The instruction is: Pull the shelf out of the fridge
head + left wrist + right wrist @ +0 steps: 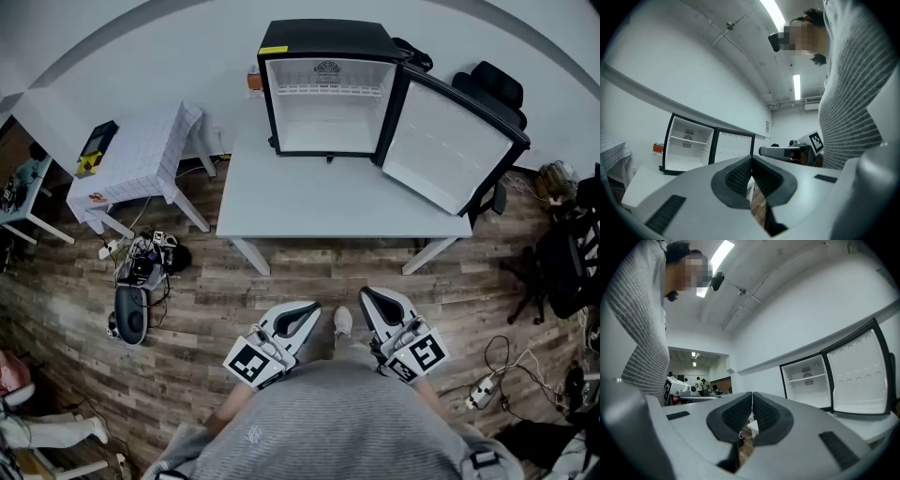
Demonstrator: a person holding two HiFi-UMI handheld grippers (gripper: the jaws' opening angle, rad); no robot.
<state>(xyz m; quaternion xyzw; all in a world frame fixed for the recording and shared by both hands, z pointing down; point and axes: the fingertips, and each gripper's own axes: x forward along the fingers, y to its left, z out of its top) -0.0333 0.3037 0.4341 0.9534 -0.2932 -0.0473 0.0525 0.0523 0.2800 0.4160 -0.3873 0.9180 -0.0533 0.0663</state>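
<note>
A small black fridge (327, 89) stands on a white table (319, 202) with its door (450, 145) swung open to the right. A white wire shelf (326, 91) sits high inside it, also seen as the shelf (689, 139) and the shelf (809, 378) in the gripper views. My left gripper (309, 309) and right gripper (367, 295) are held close to the person's body, well short of the table, jaws pointing toward the fridge. Both are shut with nothing between the pads. The left gripper (751, 161) and right gripper (752, 397) show their jaws pressed together.
A small white side table (141, 159) stands at the left, with cables and a dark device (131, 314) on the wooden floor beside it. A black chair (497, 89) is behind the fridge door. Bags and a power strip (483, 389) lie at the right.
</note>
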